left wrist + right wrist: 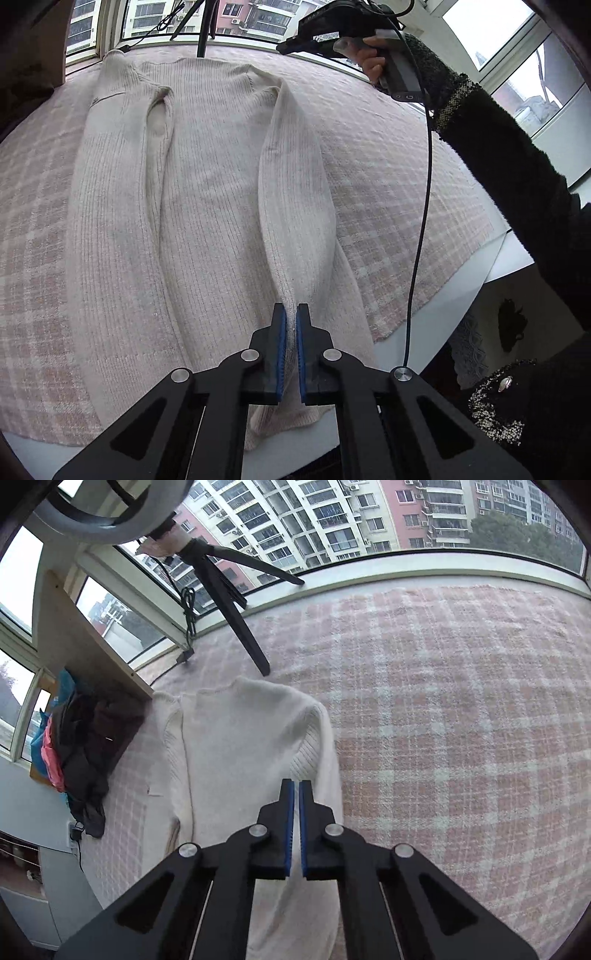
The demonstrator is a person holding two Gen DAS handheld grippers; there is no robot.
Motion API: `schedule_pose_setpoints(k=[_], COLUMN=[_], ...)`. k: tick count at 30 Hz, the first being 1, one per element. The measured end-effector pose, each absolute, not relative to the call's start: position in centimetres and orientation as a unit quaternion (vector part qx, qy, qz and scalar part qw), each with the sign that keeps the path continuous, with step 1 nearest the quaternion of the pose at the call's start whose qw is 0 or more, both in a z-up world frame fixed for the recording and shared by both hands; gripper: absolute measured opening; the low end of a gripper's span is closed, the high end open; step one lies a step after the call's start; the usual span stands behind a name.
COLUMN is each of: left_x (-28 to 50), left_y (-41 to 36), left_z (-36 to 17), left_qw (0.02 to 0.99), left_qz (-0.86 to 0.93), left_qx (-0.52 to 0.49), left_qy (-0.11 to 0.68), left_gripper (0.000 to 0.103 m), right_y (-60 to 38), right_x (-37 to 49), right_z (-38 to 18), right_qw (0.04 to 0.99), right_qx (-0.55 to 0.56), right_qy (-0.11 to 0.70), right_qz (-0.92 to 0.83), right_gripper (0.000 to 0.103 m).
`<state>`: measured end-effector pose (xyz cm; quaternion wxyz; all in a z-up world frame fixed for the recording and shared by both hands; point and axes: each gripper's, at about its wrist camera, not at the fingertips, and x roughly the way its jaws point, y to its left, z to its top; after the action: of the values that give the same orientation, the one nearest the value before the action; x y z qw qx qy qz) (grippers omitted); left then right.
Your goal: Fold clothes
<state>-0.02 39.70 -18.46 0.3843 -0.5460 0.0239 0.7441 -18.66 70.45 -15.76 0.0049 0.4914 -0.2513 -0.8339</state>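
A cream ribbed sweater (207,192) lies flat on a pink plaid blanket (399,177), its collar toward the windows. My left gripper (291,314) is shut on the sweater's right sleeve (295,184) near the cuff, at the table's near edge. My right gripper (296,790) has its jaws closed over the sweater's right shoulder area (317,738); whether fabric is pinched is unclear. In the left wrist view the right gripper (295,46) is held high above the blanket at the far side. The sweater also shows in the right wrist view (243,746).
A black tripod (236,602) stands on the blanket by the windowsill near the collar. A pile of dark and pink clothes (77,746) lies at the left. The white table edge (491,273) shows at the right. A cable (421,229) hangs from the right gripper.
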Motion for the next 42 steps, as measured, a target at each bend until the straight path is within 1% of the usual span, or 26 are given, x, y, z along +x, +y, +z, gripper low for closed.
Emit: schedule_pose_setpoints(k=[4,6,8,9,10,13,16,17,18,19,22,24,25,27,28,29,32,34,38,41,42], left_x=[0.4,0.0,-0.2,0.0,0.2,0.4,0.3,0.3,0.2,0.2,0.1,-0.1,-0.2,-0.3,-0.4,-0.4,-0.5,-0.3,0.4,0.1,-0.1], left_y=[37.6,37.4,38.0,38.3,38.7,40.0,41.3,41.4,41.4,41.2,39.0,37.3,36.5,35.8,35.7,35.7,35.3,35.3,36.6,36.8,36.6], left_z=[-18.7,-19.2,-19.2,-19.0,-18.9,-18.9,-19.1,-19.0,-18.9,-18.6,-17.3,-17.8,-18.2,-19.9,-20.5,-20.9,-20.5,-19.9,-20.0,-20.5,-20.6], left_qw=[0.364,0.362,0.373,0.383,0.392,0.415,0.432,0.437,0.440,0.442,0.426,0.400,0.387,0.362,0.352,0.344,0.341,0.344,0.366,0.367,0.366], left_qz=[0.750,0.744,0.742,0.739,0.736,0.726,0.716,0.714,0.713,0.714,0.731,0.740,0.743,0.737,0.736,0.735,0.742,0.747,0.738,0.731,0.731], left_qx=[-0.552,-0.561,-0.557,-0.553,-0.551,-0.547,-0.546,-0.546,-0.545,-0.542,-0.533,-0.541,-0.546,-0.571,-0.579,-0.584,-0.577,-0.568,-0.563,-0.571,-0.573], left_qy=[0.020,0.009,0.017,0.022,0.027,0.039,0.044,0.044,0.041,0.034,0.005,-0.008,-0.014,-0.001,0.007,0.015,0.027,0.037,0.068,0.069,0.065], left_gripper=[0.004,0.004,0.004,0.004,0.004,0.004,0.004,0.004,0.004,0.003,0.003,0.003,0.003,0.003,0.004,0.004,0.005,0.007,0.007,0.007,0.007], right_y=[66.1,64.4,64.9,65.4,66.0,67.9,68.5,68.7,68.8,69.0,69.0,68.2,66.9,64.2,63.0,62.4,63.0,63.8,64.7,62.9,62.3], right_x=[-21.9,-22.8,-22.7,-22.4,-22.2,-21.8,-21.8,-21.7,-21.7,-21.7,-22.1,-23.0,-24.0,-26.1,-26.8,-26.9,-23.4,-20.5,-14.7,-13.2,-13.0], right_z=[-14.8,-15.3,-15.9,-16.2,-16.6,-18.5,-20.6,-21.1,-21.4,-21.1,-19.3,-17.6,-17.6,-17.7,-17.8,-17.7,-16.2,-15.2,-17.4,-19.4,-19.9], right_qw=[0.036,0.005,-0.054,-0.082,-0.103,-0.091,-0.092,-0.090,-0.086,-0.080,-0.061,-0.047,-0.032,-0.002,0.006,-0.005,-0.002,0.003,0.018,0.028,0.028], right_qx=[0.505,0.527,0.543,0.549,0.557,0.598,0.621,0.624,0.624,0.618,0.588,0.565,0.569,0.576,0.581,0.589,0.549,0.518,0.547,0.565,0.568], right_qy=[-0.202,-0.149,-0.106,-0.089,-0.078,-0.113,-0.121,-0.122,-0.125,-0.135,-0.157,-0.160,-0.147,-0.121,-0.105,-0.085,-0.083,-0.083,-0.097,-0.057,-0.043], right_qz=[-0.838,-0.836,-0.832,-0.827,-0.821,-0.789,-0.769,-0.767,-0.766,-0.771,-0.791,-0.808,-0.809,-0.809,-0.807,-0.804,-0.832,-0.851,-0.831,-0.823,-0.821], right_gripper=[0.003,0.005,0.022,0.038,0.043,0.043,0.042,0.040,0.017,0.006,0.005,0.005,0.005,0.006,0.013,0.016,0.024,0.025,0.025,0.026,0.029])
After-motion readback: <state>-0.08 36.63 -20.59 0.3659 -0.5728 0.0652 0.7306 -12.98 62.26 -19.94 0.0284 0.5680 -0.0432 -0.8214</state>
